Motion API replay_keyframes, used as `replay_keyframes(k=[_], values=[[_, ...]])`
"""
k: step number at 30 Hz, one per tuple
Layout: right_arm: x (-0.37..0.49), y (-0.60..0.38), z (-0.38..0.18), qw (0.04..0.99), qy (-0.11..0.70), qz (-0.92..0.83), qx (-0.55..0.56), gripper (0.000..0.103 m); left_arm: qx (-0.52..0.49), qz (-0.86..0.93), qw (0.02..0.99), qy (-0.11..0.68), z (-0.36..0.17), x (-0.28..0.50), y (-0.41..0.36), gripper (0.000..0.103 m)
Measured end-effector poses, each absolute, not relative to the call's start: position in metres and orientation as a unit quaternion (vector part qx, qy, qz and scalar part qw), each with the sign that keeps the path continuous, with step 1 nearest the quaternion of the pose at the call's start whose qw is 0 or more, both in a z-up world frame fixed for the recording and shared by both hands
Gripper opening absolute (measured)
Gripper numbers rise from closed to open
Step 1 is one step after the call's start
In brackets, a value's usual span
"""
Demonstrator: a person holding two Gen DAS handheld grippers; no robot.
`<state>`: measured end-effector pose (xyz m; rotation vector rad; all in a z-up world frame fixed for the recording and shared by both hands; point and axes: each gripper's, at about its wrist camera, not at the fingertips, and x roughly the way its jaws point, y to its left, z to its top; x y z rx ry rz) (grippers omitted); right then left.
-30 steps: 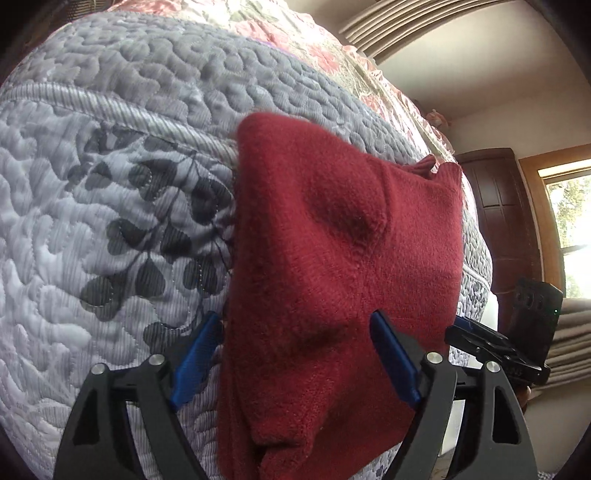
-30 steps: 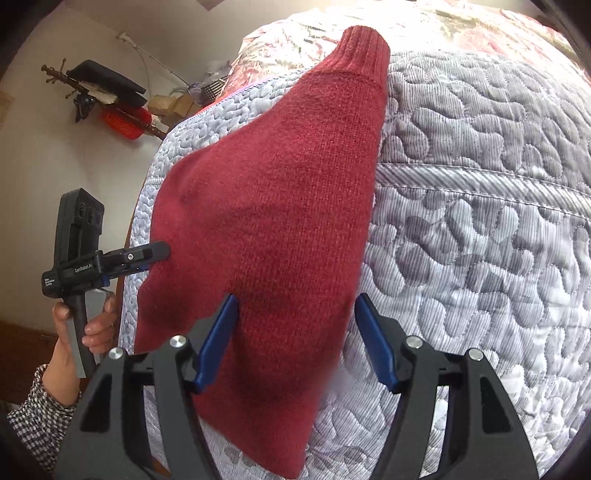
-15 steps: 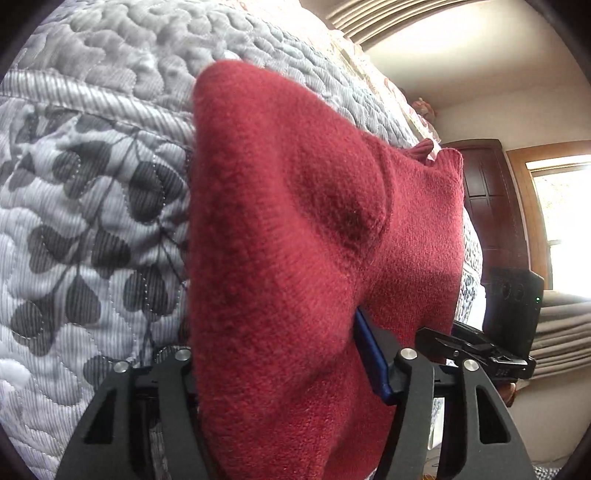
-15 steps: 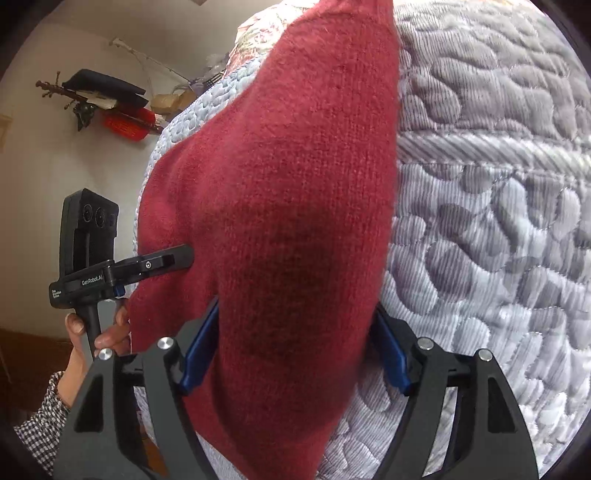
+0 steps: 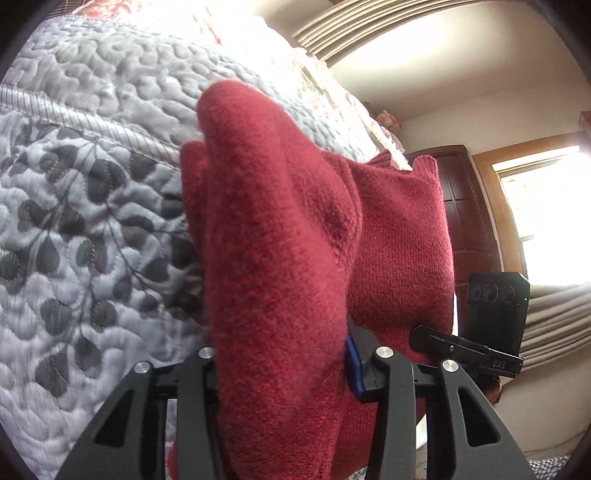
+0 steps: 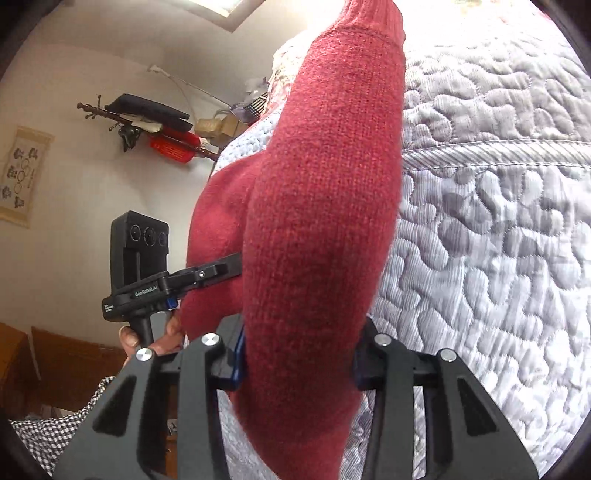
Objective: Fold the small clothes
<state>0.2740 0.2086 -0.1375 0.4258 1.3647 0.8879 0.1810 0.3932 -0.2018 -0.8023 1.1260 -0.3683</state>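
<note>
A grey quilted bedspread covers the bed, and on it lies the red knitted sweater, its ribbed cuff reaching toward the far end of the bed. Part of the sweater is lifted off the bedspread in two thick folds. The left gripper is pinching one fold near the sweater's edge, the wool bulging over and hiding the pads. The right gripper is clamped on the other fold, the sleeve side, wool filling the gap between its blue pads. Seen from the right, a hand holds the left gripper's handle just beside the sweater, with a checked sleeve below it
</note>
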Motion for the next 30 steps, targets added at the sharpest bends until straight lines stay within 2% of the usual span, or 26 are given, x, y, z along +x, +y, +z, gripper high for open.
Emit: replay_keyframes(k=[6, 14, 21, 30], values=[[0.251, 0.141, -0.102, 0.665, 0.601, 0.394, 0.202, 0.039, -0.379, -0.207, 0.749, 0.503, -0.166, 0.156, 0.337, 0.043], [0.219, 0.052, -0.07, 0.691, 0.601, 0.363, 0.171, 0.041, -0.338, -0.235, 0.757, 0.507, -0.133, 0.131, 0.239, 0.043], [0.213, 0.016, -0.098, 0.689, 0.615, 0.344, 0.17, 0.041, -0.315, -0.212, 0.759, 0.529, -0.148, 0.133, 0.183, 0.042], [0.218, -0.013, -0.159, 0.668, 0.639, 0.341, 0.172, 0.042, -0.286, -0.175, 0.766, 0.549, -0.187, 0.139, 0.151, 0.043]])
